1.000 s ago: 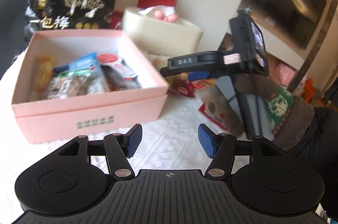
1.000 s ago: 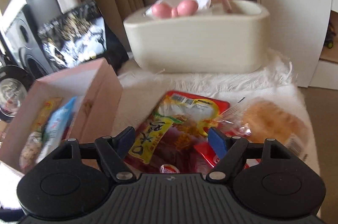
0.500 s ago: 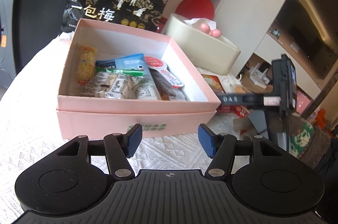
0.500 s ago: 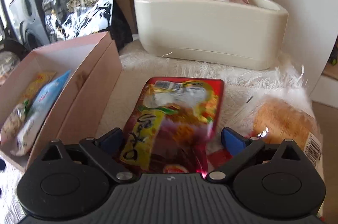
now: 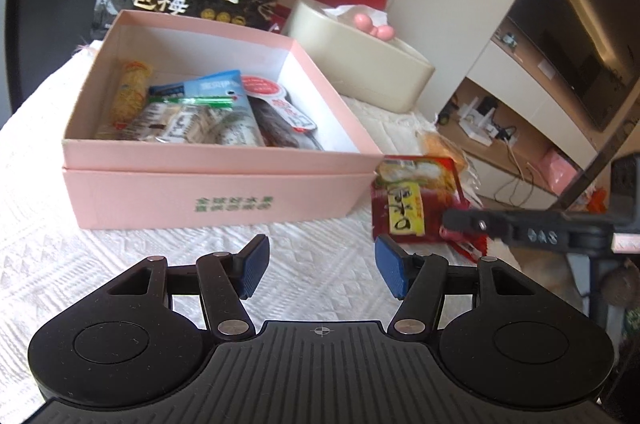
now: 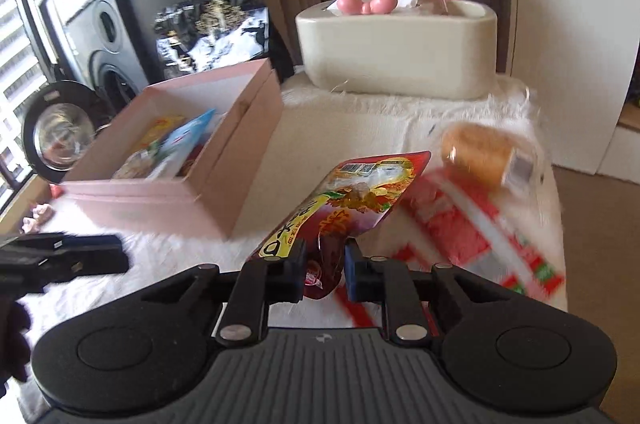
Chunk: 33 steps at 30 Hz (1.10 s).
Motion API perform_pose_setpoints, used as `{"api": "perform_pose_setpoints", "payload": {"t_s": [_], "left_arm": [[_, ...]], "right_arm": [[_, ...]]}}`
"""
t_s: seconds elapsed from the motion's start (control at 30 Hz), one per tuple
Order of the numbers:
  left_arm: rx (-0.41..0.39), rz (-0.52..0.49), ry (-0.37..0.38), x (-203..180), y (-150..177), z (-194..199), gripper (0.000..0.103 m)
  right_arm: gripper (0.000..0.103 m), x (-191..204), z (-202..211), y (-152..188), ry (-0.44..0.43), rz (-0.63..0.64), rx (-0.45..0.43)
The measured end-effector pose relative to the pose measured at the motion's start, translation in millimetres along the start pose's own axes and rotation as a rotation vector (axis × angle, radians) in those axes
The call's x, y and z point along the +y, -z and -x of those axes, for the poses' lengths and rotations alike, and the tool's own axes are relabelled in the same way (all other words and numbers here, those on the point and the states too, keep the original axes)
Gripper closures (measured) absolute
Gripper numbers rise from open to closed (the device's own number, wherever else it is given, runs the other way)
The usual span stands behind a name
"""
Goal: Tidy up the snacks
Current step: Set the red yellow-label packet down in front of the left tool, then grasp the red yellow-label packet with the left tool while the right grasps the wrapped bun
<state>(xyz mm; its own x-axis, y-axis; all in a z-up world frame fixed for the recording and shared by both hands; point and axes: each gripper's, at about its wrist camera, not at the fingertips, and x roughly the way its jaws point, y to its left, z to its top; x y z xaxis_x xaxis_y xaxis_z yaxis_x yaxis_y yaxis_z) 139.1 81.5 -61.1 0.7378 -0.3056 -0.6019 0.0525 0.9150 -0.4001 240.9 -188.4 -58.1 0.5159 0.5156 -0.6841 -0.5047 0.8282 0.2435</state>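
Snack pouch bottom hidden between pads.

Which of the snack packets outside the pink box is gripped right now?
The red-and-yellow packet, its lower end pinched in the right gripper. The bread-like packet and the red-and-white packet lie untouched on the cloth.

Red snack pouch with yellow label, lifted by its bottom edge, tilted toward 1 o'clock. Open pink box at 10 o'clock holds several packets. Bread roll at 1 o'clock.
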Motion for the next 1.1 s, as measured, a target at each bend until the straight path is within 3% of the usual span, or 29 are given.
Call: {"api": "perform_pose_setpoints", "payload": {"t_s": [0.27,0.4,0.47,0.5,0.57,0.63,0.73,0.9,1.03,1.1], "left_arm": [[0.039,-0.077,0.042,-31.2,12.9,6.9,0.039],[0.075,-0.164,0.055,-53.2,21.5,5.9,0.039],[0.085,-0.186,0.056,-62.9,24.9,4.1,0.039],[0.089,-0.191,0.057,-66.5,25.9,3.2,0.039],[0.094,-0.196,0.057,-73.1,28.9,1.1,0.039],[0.104,-0.202,0.055,-79.2,31.4,-1.5,0.039],[0.129,-0.225,0.061,-88.2,37.7,-5.2,0.039],[0.144,-0.229,0.060,-92.1,43.0,-6.7,0.039],[0.154,-0.225,0.052,-88.0,43.8,-5.8,0.039],[0.154,-0.218,0.049,-84.1,43.3,-7.1,0.039]], "right_arm": [[0.087,26.9,40.9,60.6,-0.196,0.032,0.094],[0.085,39.6,62.4,78.8,-0.171,0.119,0.071],[0.073,40.6,71.6,79.4,-0.118,0.153,0.048],[0.066,37.4,76.8,77.0,-0.089,0.161,0.017],[0.032,24.2,85.2,65.8,-0.020,0.137,-0.077],[0.022,2.9,85.1,49.0,0.051,0.066,-0.179],[0.021,-37.6,56.7,6.9,0.146,-0.046,-0.208],[0.021,-115.6,-21.2,-68.3,0.126,-0.241,-0.134],[0.020,-145.9,-74.9,-87.1,0.112,-0.318,-0.027],[0.021,-140.1,-71.6,-79.5,0.107,-0.296,-0.051]]}}
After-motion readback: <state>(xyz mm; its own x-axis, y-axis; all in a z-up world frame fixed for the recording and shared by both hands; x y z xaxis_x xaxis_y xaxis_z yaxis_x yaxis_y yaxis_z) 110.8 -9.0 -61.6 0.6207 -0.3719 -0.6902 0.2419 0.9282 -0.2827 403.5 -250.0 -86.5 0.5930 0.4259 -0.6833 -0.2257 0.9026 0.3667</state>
